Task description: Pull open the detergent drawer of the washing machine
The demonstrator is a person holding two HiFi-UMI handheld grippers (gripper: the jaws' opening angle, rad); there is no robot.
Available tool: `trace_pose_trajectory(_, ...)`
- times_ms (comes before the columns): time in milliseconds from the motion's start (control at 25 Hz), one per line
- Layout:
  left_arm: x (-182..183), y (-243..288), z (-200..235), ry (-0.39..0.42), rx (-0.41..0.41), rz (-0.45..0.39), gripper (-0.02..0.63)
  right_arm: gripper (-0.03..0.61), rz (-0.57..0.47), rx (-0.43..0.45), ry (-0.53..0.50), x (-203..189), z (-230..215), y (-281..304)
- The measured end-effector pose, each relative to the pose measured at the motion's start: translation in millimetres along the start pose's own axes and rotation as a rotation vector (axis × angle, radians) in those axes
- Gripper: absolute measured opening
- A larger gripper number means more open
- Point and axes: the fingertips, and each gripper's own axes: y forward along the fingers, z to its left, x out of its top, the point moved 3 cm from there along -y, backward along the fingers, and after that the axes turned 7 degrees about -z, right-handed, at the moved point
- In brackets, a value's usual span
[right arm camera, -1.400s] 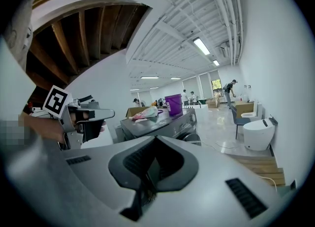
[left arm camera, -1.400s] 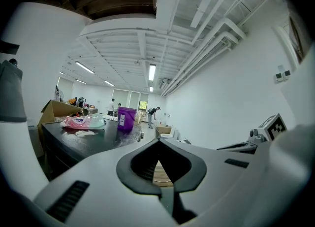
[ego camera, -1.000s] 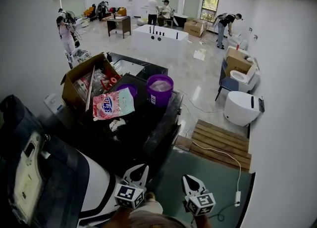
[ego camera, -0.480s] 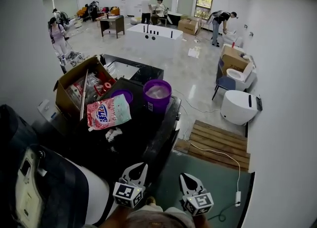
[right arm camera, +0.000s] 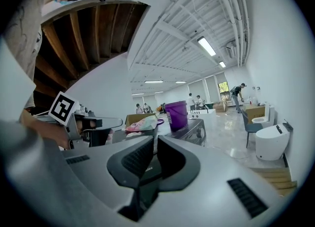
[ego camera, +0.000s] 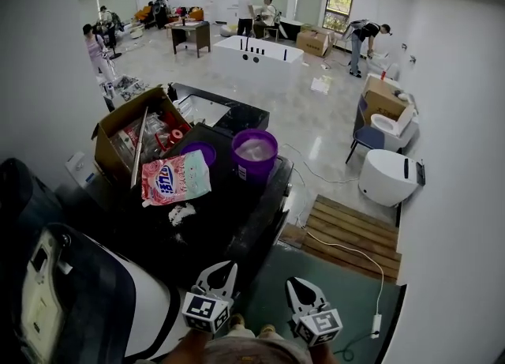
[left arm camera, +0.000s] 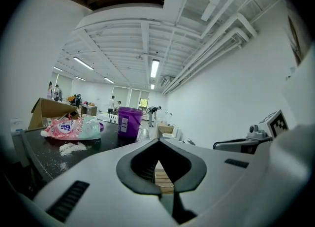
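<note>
Head view looks down on both tools at the bottom edge of the picture, side by side over a green floor mat [ego camera: 347, 295]. The left gripper [ego camera: 222, 268] has its jaws together, tips meeting, with nothing between them; through the loop behind the tips, the left gripper view shows only a strip of the wooden pallet [ego camera: 351, 232]. The right gripper [ego camera: 299, 284] is all but closed too, with a thin slit left between its ribbed pads and nothing in it. Both point toward the washing machine [ego camera: 237, 224], near it and touching nothing.

The washing machine is the black unit just ahead of the grippers. Its drawer cannot be picked out in any view; the right gripper view shows only part of its grey front below the purple bucket [ego camera: 254, 153].

On the machine's dark top, the bucket stands upright at the far right corner. A purple dish [ego camera: 199, 151] sits just left of it. A pink and white detergent bag [ego camera: 175, 178] lies flat by the left edge, partly over the dish. A small spill of white powder [ego camera: 183, 214] lies just on the near side of the bag.

An open cardboard box [ego camera: 126, 129] stands against the machine's far left side. The pallet lies on the floor to the right, and a white toilet [ego camera: 387, 177] stands beyond it.
</note>
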Motion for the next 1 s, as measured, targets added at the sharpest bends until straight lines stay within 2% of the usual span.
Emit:
trace_pose_trajectory(440, -1, 5, -5, 0.003, 0.053, -0.008, 0.02, 0.215, -0.008, 0.091, 0.16, 5, -14, 17)
trace_pose_trajectory(600, 0, 4, -5, -0.004, 0.068, -0.009, 0.02, 0.256, 0.003, 0.119, 0.183, 0, -20, 19)
trace_pose_trajectory(800, -2, 4, -5, -0.01, 0.08, -0.008, 0.02, 0.374, 0.015, 0.14, 0.262, -8, -26, 25)
trace_pose_trajectory(1000, -4, 1, -2, -0.012, 0.097, -0.003, 0.02, 0.413, 0.022, 0.188, 0.37, -22, -26, 31)
